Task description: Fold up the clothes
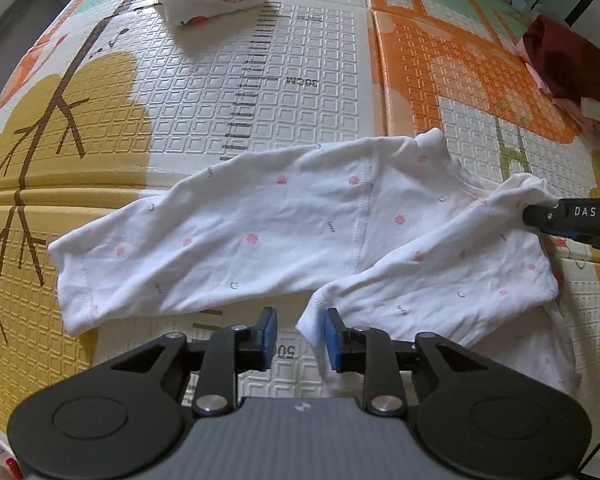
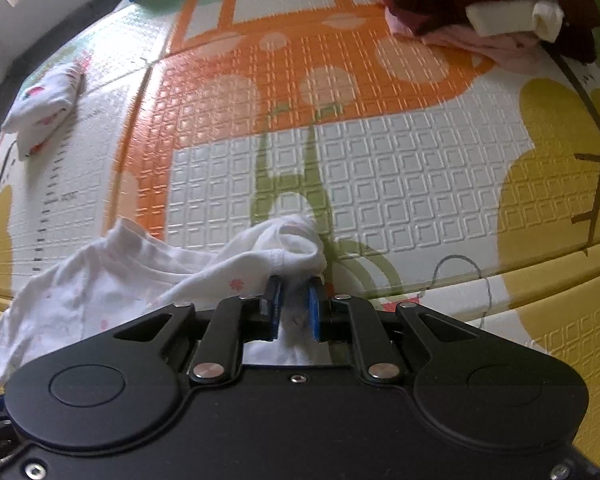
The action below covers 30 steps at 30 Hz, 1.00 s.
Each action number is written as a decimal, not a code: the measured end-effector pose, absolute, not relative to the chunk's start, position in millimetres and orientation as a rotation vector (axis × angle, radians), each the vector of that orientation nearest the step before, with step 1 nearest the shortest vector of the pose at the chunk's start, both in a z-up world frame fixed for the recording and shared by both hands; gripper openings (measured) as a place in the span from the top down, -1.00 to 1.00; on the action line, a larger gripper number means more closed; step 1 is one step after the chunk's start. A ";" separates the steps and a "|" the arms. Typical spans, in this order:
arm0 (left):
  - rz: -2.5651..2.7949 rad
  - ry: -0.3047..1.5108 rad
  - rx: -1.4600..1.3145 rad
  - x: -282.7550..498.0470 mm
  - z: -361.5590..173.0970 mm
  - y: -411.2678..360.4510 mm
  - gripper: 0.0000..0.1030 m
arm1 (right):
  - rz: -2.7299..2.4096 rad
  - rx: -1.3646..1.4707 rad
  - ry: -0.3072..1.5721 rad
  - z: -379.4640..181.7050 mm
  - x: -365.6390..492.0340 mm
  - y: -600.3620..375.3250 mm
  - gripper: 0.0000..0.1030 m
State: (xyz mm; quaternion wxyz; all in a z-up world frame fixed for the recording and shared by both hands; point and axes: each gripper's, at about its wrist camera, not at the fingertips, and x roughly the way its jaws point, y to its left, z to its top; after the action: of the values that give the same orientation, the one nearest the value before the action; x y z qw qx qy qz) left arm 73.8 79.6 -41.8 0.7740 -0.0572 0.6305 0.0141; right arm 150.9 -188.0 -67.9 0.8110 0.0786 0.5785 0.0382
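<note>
White patterned pants (image 1: 260,232) lie on a play mat (image 1: 300,80), one leg half folded over. Right tongs (image 2: 294,300) clamp the waistband, seemingly; left tongs (image 1: 300,336) stand apart, empty. Next: lay the waist end flat.

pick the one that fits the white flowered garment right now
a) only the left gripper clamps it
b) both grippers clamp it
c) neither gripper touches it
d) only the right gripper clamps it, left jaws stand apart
d: the right gripper has bunched cloth of the white flowered garment pinched between its pads, while the left gripper shows bare mat in its gap, the cloth edge only beside one pad.
</note>
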 end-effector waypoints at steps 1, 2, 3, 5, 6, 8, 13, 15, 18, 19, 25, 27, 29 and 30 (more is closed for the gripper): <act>0.033 1.364 -0.127 74.1 -41.1 80.7 0.38 | 0.081 0.168 1.236 -68.1 151.0 -188.9 0.74; 0.036 1.363 -0.131 74.4 -40.2 81.8 0.38 | 0.080 0.168 1.235 -68.3 151.1 -189.8 0.70; 0.039 1.359 -0.133 74.4 -38.8 82.6 0.38 | 0.079 0.171 1.232 -67.2 150.7 -190.9 0.69; 0.047 1.346 -0.130 74.6 -34.7 83.7 0.37 | 0.078 0.179 1.222 -63.5 149.4 -193.4 0.69; 0.050 1.339 -0.126 74.8 -32.6 83.9 0.37 | 0.077 0.182 1.214 -60.8 147.9 -194.5 0.69; 0.056 1.325 -0.120 75.5 -28.3 84.5 0.35 | 0.080 0.180 1.191 -52.6 143.7 -196.0 0.69; 0.061 1.292 -0.120 77.6 -18.5 84.8 0.27 | 0.108 0.189 1.148 -29.2 128.8 -201.7 0.69; 0.045 1.282 -0.130 77.8 -14.9 83.8 0.24 | 0.121 0.200 1.142 -21.9 121.3 -205.1 0.69; 0.012 1.274 -0.138 76.8 -12.1 78.9 0.23 | 0.142 0.213 1.143 -14.0 109.5 -209.0 0.69; 0.001 1.272 -0.140 76.2 -11.5 77.0 0.23 | 0.149 0.215 1.147 -12.6 105.5 -209.8 0.69; -0.068 1.291 -0.147 72.8 -16.1 64.4 0.23 | 0.184 0.224 1.181 -16.1 82.2 -205.5 0.69; -0.070 1.306 -0.143 72.0 -22.5 61.8 0.23 | 0.195 0.220 1.202 -22.1 76.8 -201.1 0.69; -0.064 1.322 -0.142 71.9 -28.3 61.8 0.23 | 0.199 0.215 1.224 -30.0 72.7 -197.0 0.69; -0.064 1.327 -0.144 72.1 -31.1 62.4 0.23 | 0.196 0.215 1.235 -34.6 71.5 -195.7 0.69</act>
State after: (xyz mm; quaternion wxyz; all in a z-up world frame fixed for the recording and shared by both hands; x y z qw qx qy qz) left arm 72.1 62.4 -31.1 0.7850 -0.0666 0.6152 -0.0297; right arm 71.5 -195.7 -34.6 0.8054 0.1004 0.5770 0.0914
